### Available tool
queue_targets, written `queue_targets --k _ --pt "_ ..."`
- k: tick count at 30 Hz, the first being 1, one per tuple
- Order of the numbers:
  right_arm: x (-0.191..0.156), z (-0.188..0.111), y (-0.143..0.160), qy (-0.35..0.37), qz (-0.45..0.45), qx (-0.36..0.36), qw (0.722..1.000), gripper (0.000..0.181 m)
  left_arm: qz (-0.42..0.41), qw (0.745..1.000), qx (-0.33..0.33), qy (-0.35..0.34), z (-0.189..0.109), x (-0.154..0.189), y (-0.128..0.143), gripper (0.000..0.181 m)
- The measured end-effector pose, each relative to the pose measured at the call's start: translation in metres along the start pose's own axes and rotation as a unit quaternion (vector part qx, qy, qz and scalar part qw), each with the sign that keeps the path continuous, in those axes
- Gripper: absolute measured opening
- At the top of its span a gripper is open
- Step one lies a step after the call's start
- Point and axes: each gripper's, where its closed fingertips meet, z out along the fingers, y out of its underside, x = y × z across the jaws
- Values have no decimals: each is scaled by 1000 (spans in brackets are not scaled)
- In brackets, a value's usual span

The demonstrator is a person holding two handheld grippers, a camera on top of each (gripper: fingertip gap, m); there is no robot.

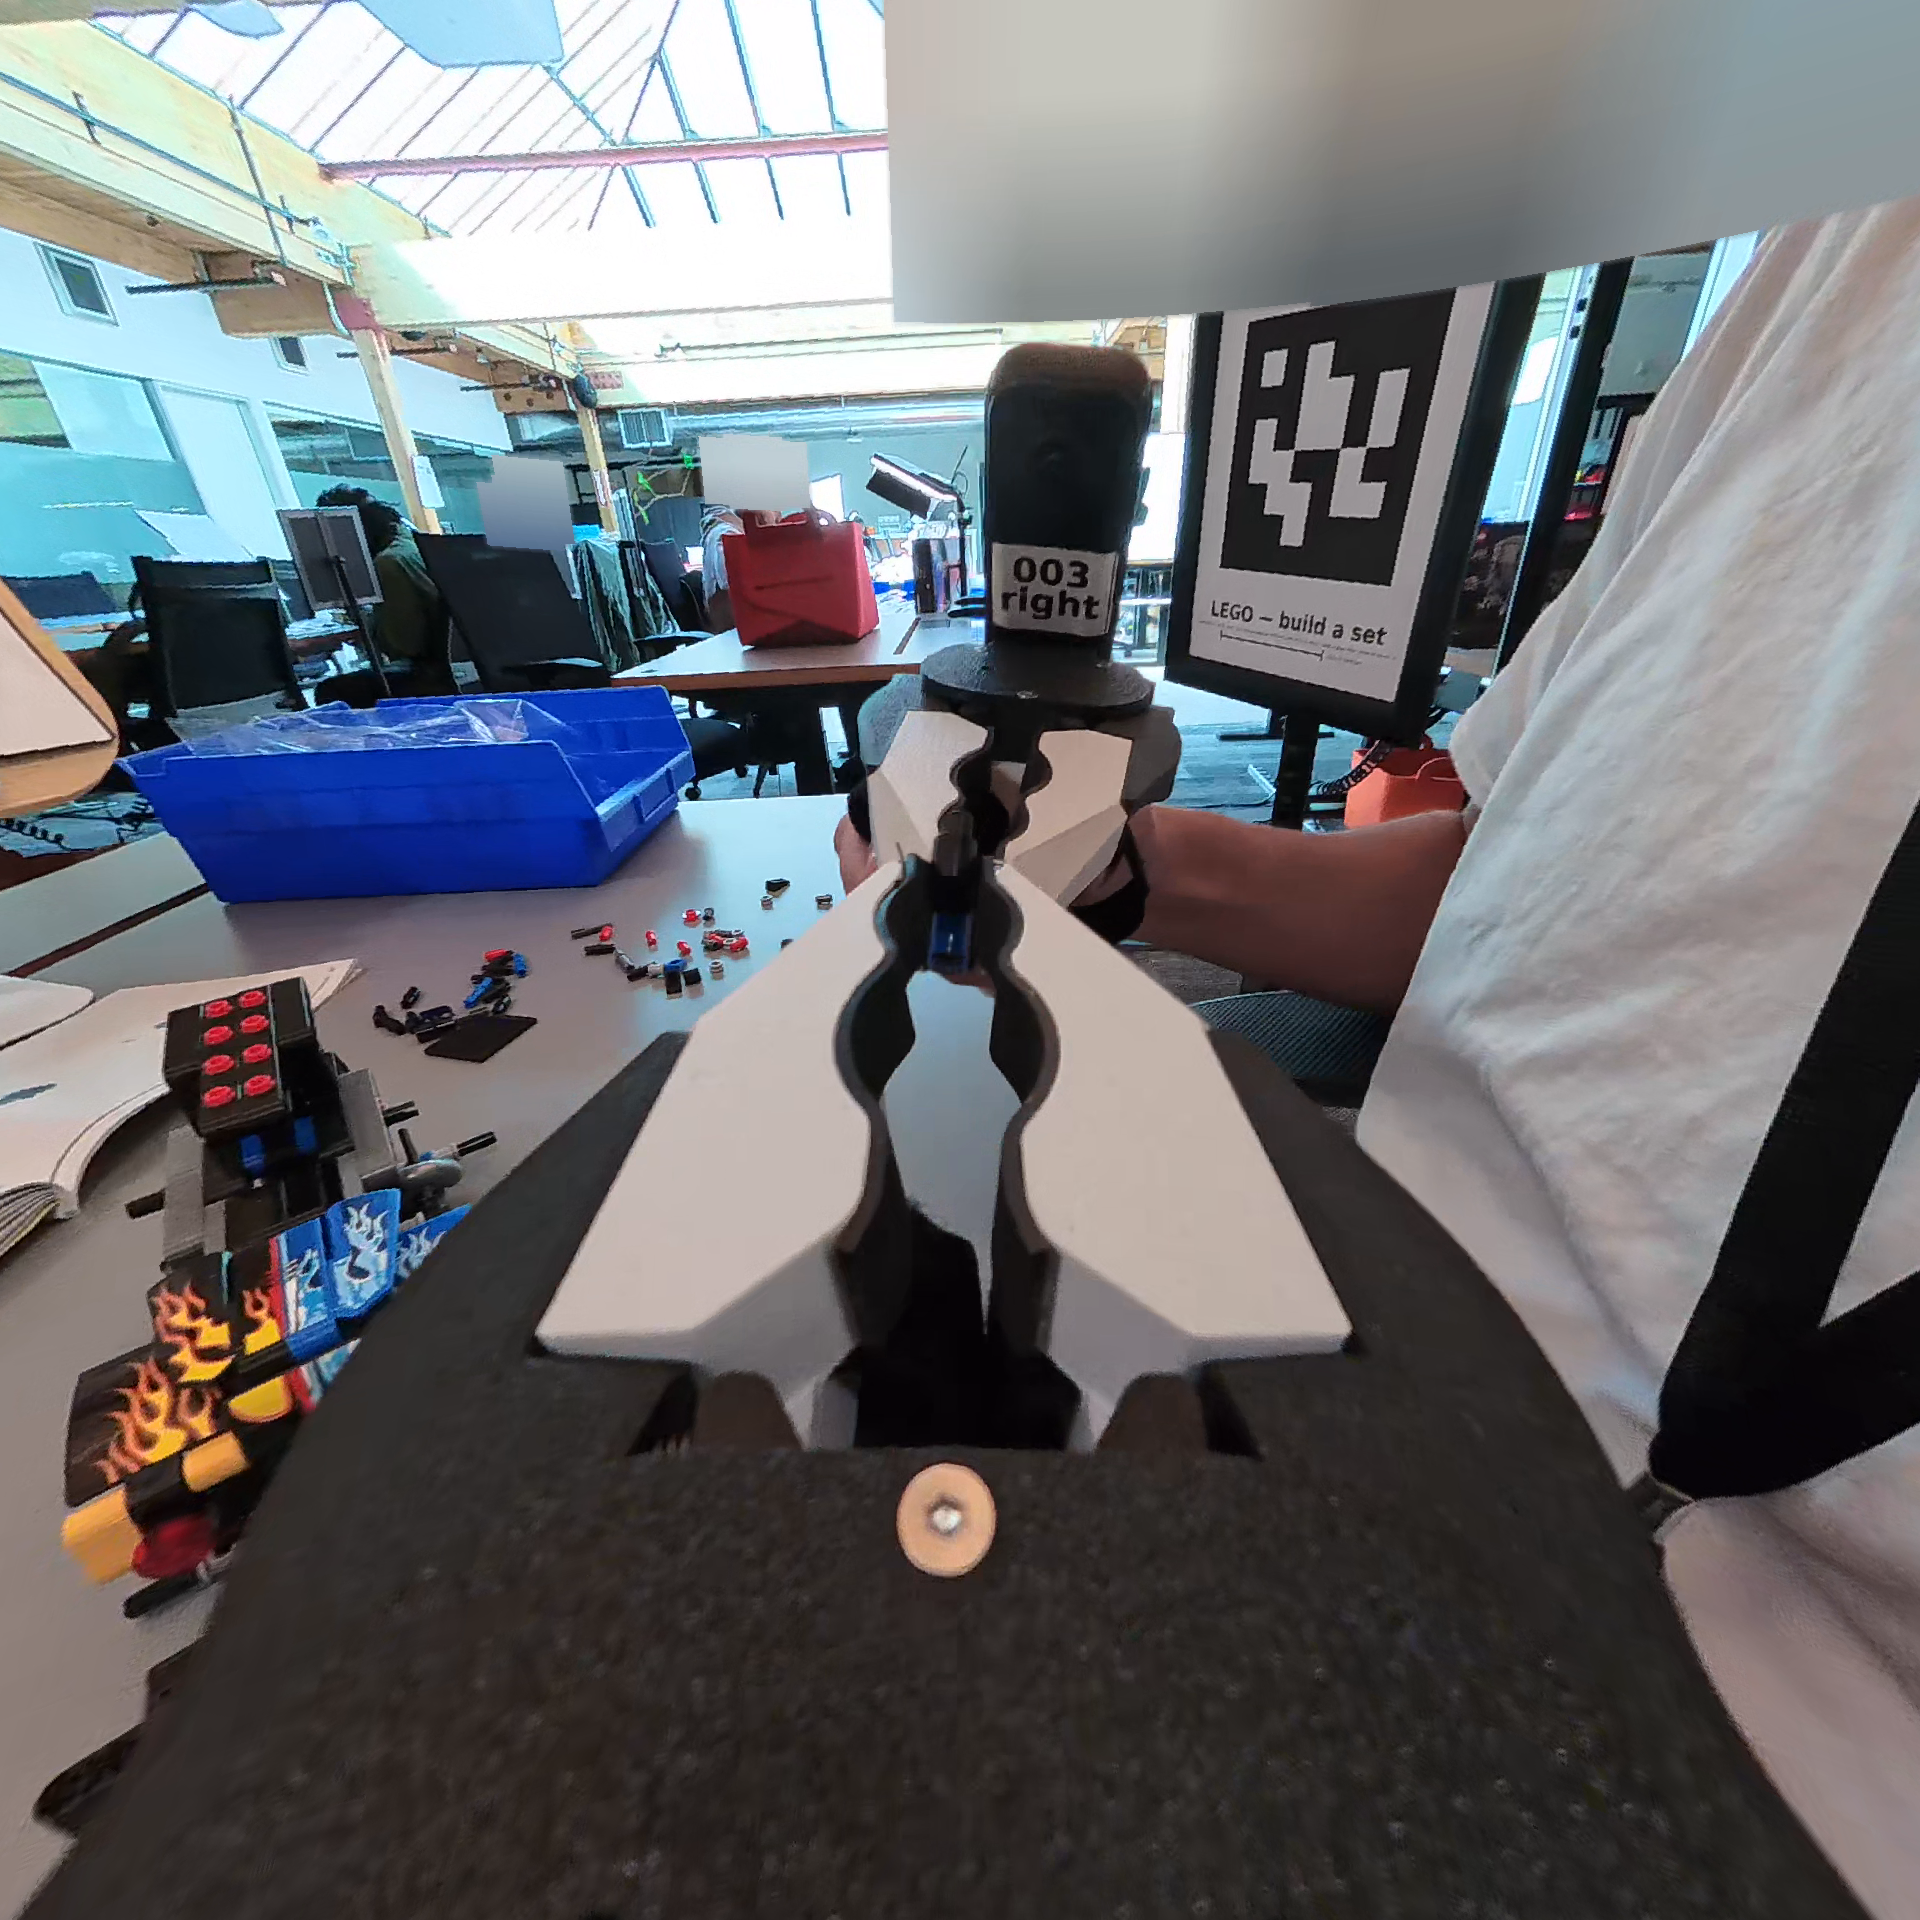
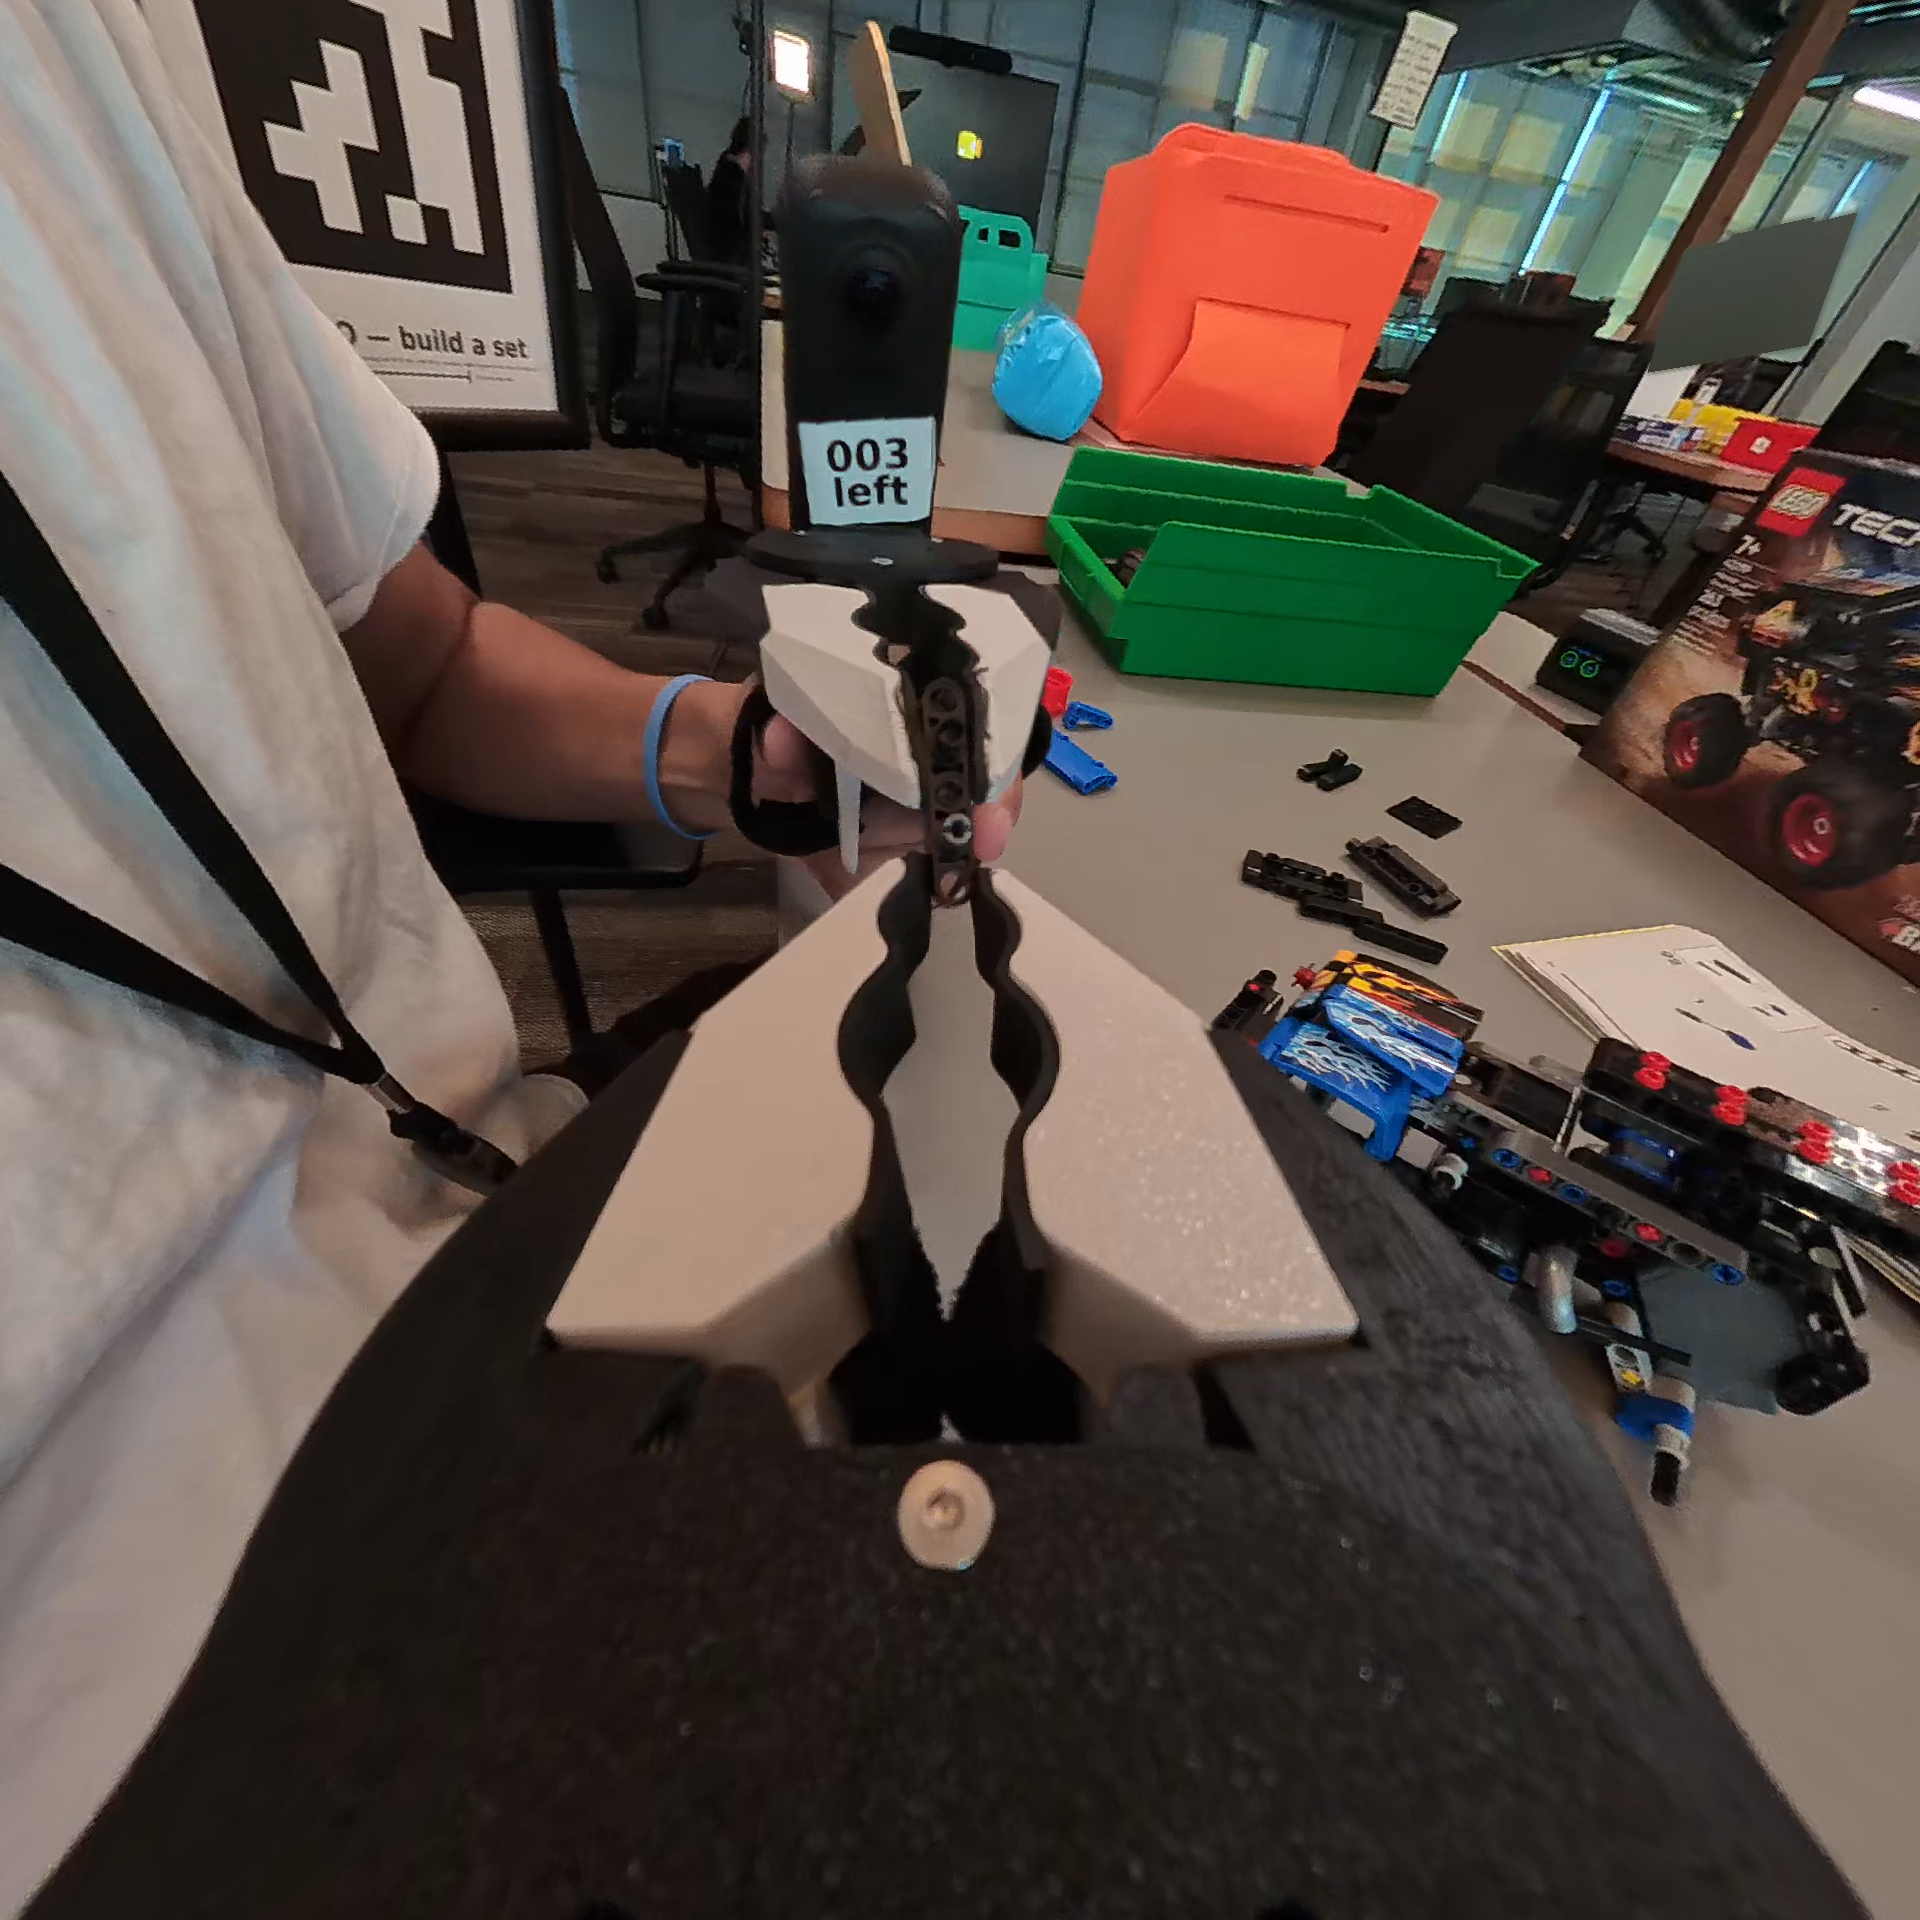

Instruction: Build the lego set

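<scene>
My left gripper [image 1: 951,899] is shut on a small blue piece [image 1: 948,935] at its tips. A black beam with holes [image 2: 951,769] runs between the two grippers, which face each other tip to tip above the table's near edge. My right gripper [image 2: 951,888] is shut on the beam's near end. In the left wrist view the beam [image 1: 961,831] rises from the blue piece into the right gripper's fingers. The part-built truck model [image 2: 1558,1143] with flame and blue panels lies on the grey table [image 2: 1195,810]; it also shows in the left wrist view [image 1: 260,1195].
Loose small pieces [image 1: 665,951] and black beams [image 2: 1351,883] are scattered on the table. A blue bin [image 1: 416,800], a green bin [image 2: 1278,582], the set's box [image 2: 1787,727] and an instruction booklet [image 2: 1683,997] ring the work area. The person's white-shirted torso is close beside both grippers. The grippers are tip to tip, or close to it.
</scene>
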Motion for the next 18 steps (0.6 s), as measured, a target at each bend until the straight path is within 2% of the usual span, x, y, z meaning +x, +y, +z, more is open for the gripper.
queue_targets --k 5,8,9,10,12,13,16,18 --pt "9 -1 13 22 -10 -53 998 7 30 998 -42 -29 -2 -12 17 9" --pt "34 -13 25 105 -77 -119 984 7 46 993 -94 -54 -7 -27 35 16" --pt "47 -20 34 145 -113 -164 969 7 42 991 -109 -62 -9 -32 39 18" --pt "62 -30 48 187 -163 -226 942 7 34 990 -117 -76 -11 -39 42 18" --pt "85 -50 75 248 -262 -342 868 7 16 988 -122 -90 -13 -48 44 18" --pt "91 -58 89 250 -285 -389 840 7 7 989 -122 -89 -14 -49 45 18" --pt "98 -72 122 225 -288 -478 798 7 2 988 -125 -96 -14 -52 48 17" --pt "101 -78 132 210 -306 -508 777 7 16 985 -134 -105 -14 -53 50 16"
